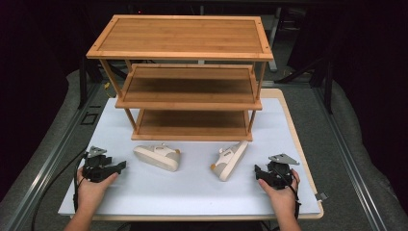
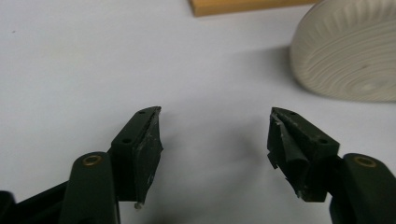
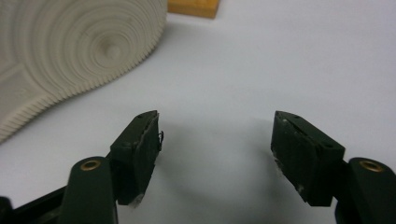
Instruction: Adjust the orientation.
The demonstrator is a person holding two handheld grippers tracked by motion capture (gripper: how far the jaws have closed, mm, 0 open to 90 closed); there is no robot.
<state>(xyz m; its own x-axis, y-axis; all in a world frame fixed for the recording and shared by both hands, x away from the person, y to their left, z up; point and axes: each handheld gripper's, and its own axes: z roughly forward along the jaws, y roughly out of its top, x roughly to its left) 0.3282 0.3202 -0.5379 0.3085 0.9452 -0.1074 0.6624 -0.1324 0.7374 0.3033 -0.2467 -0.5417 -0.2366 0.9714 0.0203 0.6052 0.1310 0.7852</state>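
L tool (image 1: pixel 120 167) agape; left shoe (image 1: pixel 157 157) lengthwise left-right

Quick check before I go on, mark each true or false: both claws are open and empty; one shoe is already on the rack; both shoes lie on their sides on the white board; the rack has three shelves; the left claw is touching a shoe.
1. Both the left claw and the right claw are open and empty. True.
2. One shoe is already on the wooden rack. False: its shelves are bare.
3. The left shoe and the right shoe lie on their sides on the white board. True.
4. The rack has three shelves. True.
5. The left claw touches a shoe. False: bare board lies between its jaws and the left shoe's sole.
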